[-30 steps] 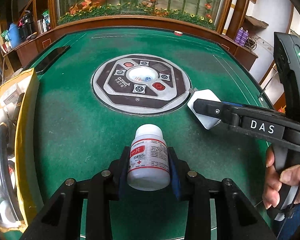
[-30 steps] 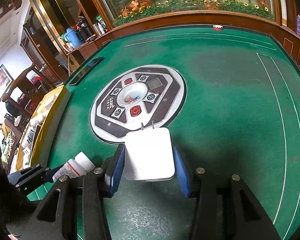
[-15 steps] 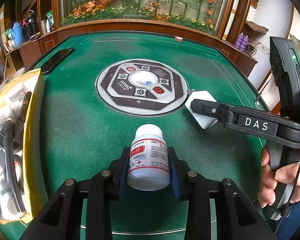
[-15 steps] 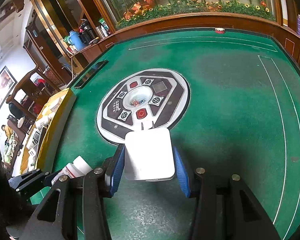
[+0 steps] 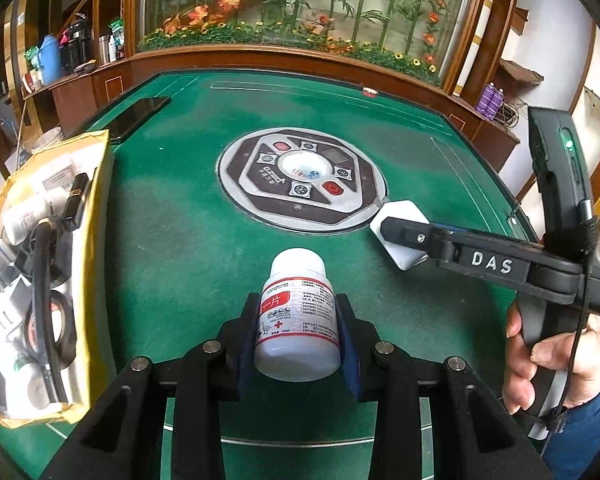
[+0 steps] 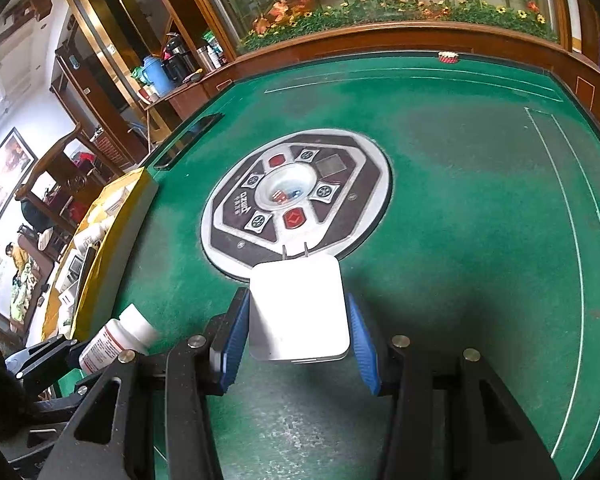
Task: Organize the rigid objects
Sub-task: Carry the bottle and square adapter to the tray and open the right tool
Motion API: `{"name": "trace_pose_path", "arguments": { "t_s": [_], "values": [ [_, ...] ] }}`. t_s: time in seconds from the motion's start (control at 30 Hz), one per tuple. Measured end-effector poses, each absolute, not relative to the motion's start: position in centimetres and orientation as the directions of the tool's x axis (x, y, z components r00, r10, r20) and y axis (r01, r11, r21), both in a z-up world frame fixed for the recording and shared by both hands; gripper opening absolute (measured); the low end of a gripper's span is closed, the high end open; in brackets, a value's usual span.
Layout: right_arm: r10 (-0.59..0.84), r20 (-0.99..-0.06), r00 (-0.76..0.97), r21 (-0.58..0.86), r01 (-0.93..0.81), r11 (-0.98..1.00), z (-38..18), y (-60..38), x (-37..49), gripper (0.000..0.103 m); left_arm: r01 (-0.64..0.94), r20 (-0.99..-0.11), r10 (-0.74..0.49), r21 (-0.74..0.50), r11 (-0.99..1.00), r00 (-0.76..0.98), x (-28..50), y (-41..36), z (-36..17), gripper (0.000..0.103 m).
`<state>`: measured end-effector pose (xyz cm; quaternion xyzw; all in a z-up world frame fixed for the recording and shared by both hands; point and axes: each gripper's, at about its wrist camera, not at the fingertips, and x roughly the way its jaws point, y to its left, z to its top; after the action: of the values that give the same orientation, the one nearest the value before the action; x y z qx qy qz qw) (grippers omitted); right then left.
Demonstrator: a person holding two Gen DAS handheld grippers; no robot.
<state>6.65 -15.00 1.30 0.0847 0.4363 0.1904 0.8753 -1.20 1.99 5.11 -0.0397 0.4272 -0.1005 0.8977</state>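
At nine o'clock in the left wrist view, the yellow box (image 5: 96, 240) is cut off by the frame edge, its jumble of cables and white items hard to sort out. The left gripper (image 5: 298, 332) points steeply down over the green mahjong table (image 5: 172, 248), clamped on a white pill bottle (image 5: 298, 316) whose label print is too small to read. At three o'clock a hand (image 5: 548, 360) grips the right gripper (image 6: 298, 320), squeezing a white plug adapter (image 6: 298, 308), prongs toward twelve.
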Motion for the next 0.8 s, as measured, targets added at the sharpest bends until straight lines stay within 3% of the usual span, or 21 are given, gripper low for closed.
{"name": "trace_pose_path", "arguments": {
  "t_s": [0.8],
  "values": [
    [0.431, -0.725, 0.537, 0.320, -0.292, 0.901, 1.5, -13.9, 5.9, 0.046, 0.089, -0.696, -0.198, -0.190, 0.978, 0.690, -3.7, 5.1, 8.5, 0.037]
  ]
}}
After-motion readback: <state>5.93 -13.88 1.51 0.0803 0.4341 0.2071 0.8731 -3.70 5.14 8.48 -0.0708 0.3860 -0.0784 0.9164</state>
